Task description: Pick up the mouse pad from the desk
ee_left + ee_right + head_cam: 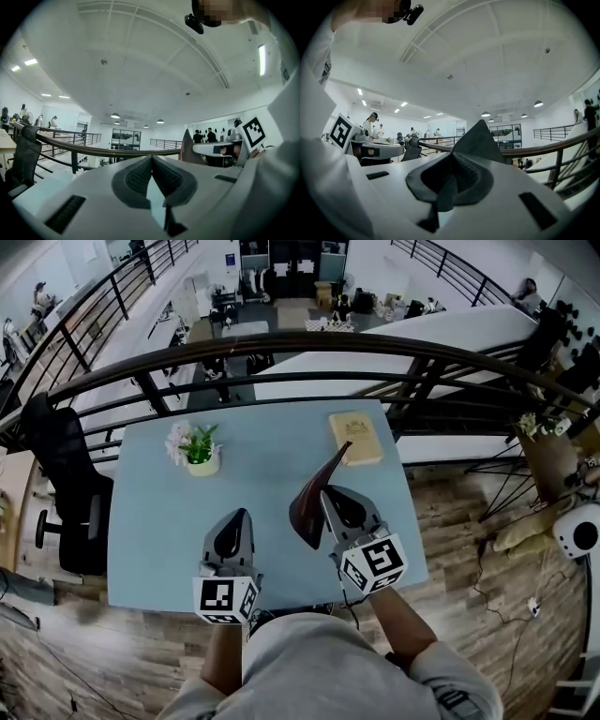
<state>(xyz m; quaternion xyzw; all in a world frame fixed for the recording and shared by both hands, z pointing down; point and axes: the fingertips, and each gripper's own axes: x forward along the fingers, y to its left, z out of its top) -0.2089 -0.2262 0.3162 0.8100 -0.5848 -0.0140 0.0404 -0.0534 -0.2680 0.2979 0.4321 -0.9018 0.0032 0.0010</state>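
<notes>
Mouse pad (314,493) off the desk (159,521), pinched at its near edge in right gripper (326,489), jaws clenched on it. Held edge-on above desk's near-middle, bowed, long axis pointing toward desk's far edge. Left gripper (241,515) closed on nothing, over desk's near-left, apart from pad. Potted plant (197,451) and book (356,437) toward desk's far edge, apart from pad. Judged as lifted; open room above desk on all sides.

Dark, seemingly maroon mouse pad (309,502) hangs curled, aloft.
</notes>
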